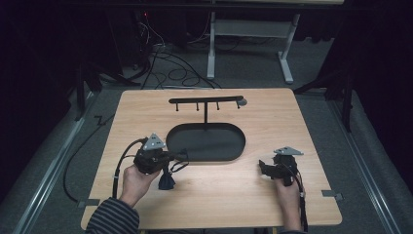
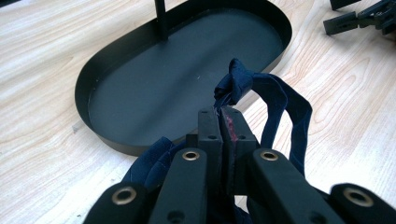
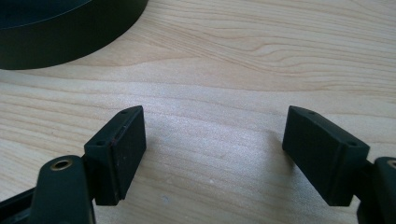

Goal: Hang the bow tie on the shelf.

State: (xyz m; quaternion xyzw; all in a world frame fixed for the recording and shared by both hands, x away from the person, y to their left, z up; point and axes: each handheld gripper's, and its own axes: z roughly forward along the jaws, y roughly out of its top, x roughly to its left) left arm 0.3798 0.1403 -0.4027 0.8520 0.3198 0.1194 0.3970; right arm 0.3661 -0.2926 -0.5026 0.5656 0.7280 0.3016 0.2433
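My left gripper (image 2: 223,114) is shut on a dark blue cloth strap (image 2: 275,100), whose knotted end sticks up past the fingertips while a loop hangs to the right. In the high view the left gripper (image 1: 168,161) hovers just left of the black oval tray (image 1: 234,151), with the blue cloth (image 1: 167,181) dangling under it above the table. My right gripper (image 1: 263,167) rests low at the front right, jaws open and nothing between them. In the right gripper view its fingertips (image 3: 212,144) stand wide apart over bare wood.
A black stand with a T-shaped hook bar (image 1: 206,100) rises from the tray's far side. The tray's rim (image 3: 70,46) lies beyond the right gripper. The wooden table (image 1: 272,117) has bare room around the tray. Cables and a desk frame lie on the floor behind.
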